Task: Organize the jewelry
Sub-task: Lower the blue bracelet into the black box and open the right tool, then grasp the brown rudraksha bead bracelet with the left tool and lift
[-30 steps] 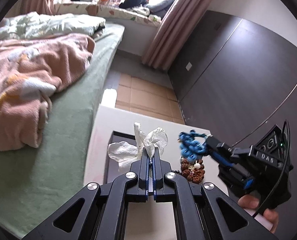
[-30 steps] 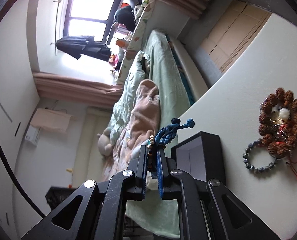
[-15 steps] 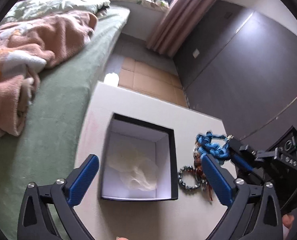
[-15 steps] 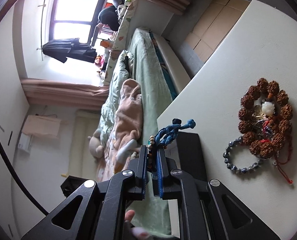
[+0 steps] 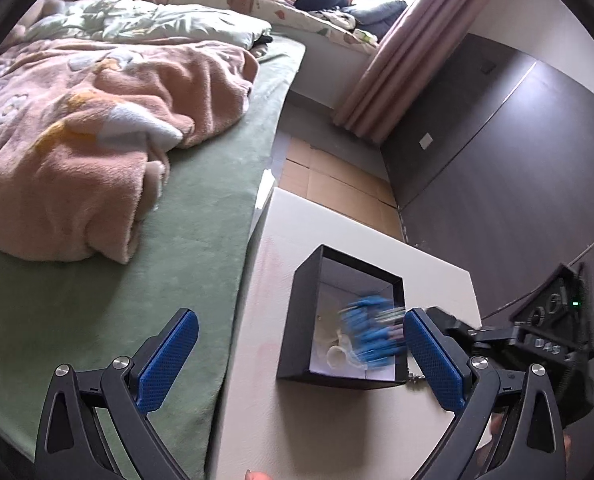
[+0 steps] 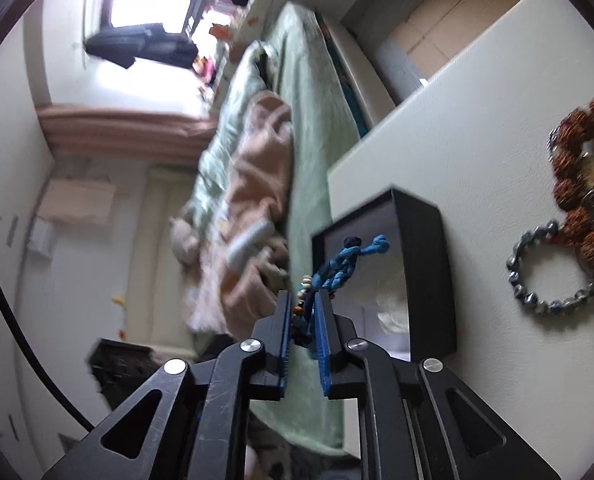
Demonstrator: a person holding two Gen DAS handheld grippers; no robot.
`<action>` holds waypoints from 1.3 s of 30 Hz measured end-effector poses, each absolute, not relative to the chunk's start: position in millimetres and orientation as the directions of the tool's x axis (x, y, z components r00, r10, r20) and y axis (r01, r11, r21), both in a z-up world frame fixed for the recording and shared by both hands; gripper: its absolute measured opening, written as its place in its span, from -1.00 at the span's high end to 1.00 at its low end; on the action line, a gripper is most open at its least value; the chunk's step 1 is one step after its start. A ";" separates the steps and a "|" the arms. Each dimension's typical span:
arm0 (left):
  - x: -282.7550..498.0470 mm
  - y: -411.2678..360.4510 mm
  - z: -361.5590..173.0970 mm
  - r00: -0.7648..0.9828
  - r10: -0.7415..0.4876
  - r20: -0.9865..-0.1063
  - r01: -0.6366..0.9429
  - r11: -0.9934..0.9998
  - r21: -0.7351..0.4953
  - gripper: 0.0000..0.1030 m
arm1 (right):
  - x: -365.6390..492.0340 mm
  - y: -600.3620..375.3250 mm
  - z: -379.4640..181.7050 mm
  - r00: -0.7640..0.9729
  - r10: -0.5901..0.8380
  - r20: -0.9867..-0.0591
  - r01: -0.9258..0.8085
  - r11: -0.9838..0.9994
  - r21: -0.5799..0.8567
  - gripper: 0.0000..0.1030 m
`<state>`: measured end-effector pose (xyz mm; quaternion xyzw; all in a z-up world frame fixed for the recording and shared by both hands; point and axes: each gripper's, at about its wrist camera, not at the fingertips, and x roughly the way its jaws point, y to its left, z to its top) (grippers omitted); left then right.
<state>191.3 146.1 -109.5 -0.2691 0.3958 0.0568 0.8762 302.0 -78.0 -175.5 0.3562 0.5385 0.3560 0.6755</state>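
Note:
A black box [image 5: 293,320] with a white inside stands on the white table [image 5: 297,432]. Crumpled white tissue [image 5: 337,354] lies in it. My left gripper [image 5: 297,342] is open wide in front of the box, holding nothing. A blue knotted cord bracelet [image 6: 337,264] with small beads sits between the pads of my right gripper [image 6: 303,304], above the box [image 6: 429,264]. Those jaws are opening, with a gap showing beside the cord. In the left wrist view the bracelet [image 5: 371,332] is a blue blur over the box's opening.
A brown seed-bead bracelet [image 6: 581,184] with red thread and a grey bead bracelet [image 6: 537,276] lie on the table to the right of the box. A green bed [image 5: 185,248] with a pink blanket [image 5: 97,140] runs along the table's left edge.
My left gripper went from shut on the tissue to wide open, and the tissue now lies in the box. My right gripper brought the blue bracelet over the box and its pads have parted.

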 end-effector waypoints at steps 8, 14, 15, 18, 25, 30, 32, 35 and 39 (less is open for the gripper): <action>182.1 138.1 -103.3 0.684 -0.103 -0.723 -0.302 0.861 -0.409 -0.99 | 294.0 -97.9 -172.4 0.166 0.848 -0.503 -0.066 0.519 0.852 -0.41; 189.8 112.6 -97.2 0.688 -0.104 -0.718 -0.248 0.896 -0.367 -0.99 | 289.0 -126.8 -148.5 0.277 0.794 -0.541 -0.093 0.582 0.808 -0.41; 192.8 107.1 -96.2 0.686 -0.110 -0.719 -0.236 0.901 -0.364 -0.99 | 288.7 -133.2 -144.8 0.295 0.779 -0.553 -0.092 0.600 0.795 -0.41; 202.5 91.8 -92.5 0.679 -0.135 -0.721 -0.204 0.909 -0.363 -0.99 | 288.5 -155.4 -135.2 0.348 0.750 -0.563 -0.088 0.624 0.777 -0.41; 221.5 52.9 -85.7 0.675 -0.167 -0.719 -0.130 0.932 -0.339 -0.98 | 290.3 -205.0 -147.4 0.391 0.700 -0.598 0.040 0.636 0.771 -0.71; 234.3 26.4 -88.3 0.655 -0.180 -0.734 -0.085 0.947 -0.308 -0.85 | 288.3 -230.4 -146.5 0.430 0.606 -0.669 0.086 0.710 0.699 -0.90; 238.7 18.5 -91.3 0.645 -0.197 -0.738 -0.066 0.948 -0.311 -0.74 | 288.6 -242.9 -149.9 0.437 0.582 -0.686 0.116 0.720 0.685 -0.92; 247.9 5.8 -96.0 0.627 -0.225 -0.746 -0.045 0.946 -0.322 -0.63 | 289.0 -262.5 -153.8 0.454 0.552 -0.700 0.153 0.725 0.671 -1.00; 263.1 -11.1 -104.2 0.594 -0.249 -0.765 -0.022 0.946 -0.325 -0.31 | 285.7 -276.8 -148.9 0.498 0.484 -0.719 0.153 0.767 0.623 -1.00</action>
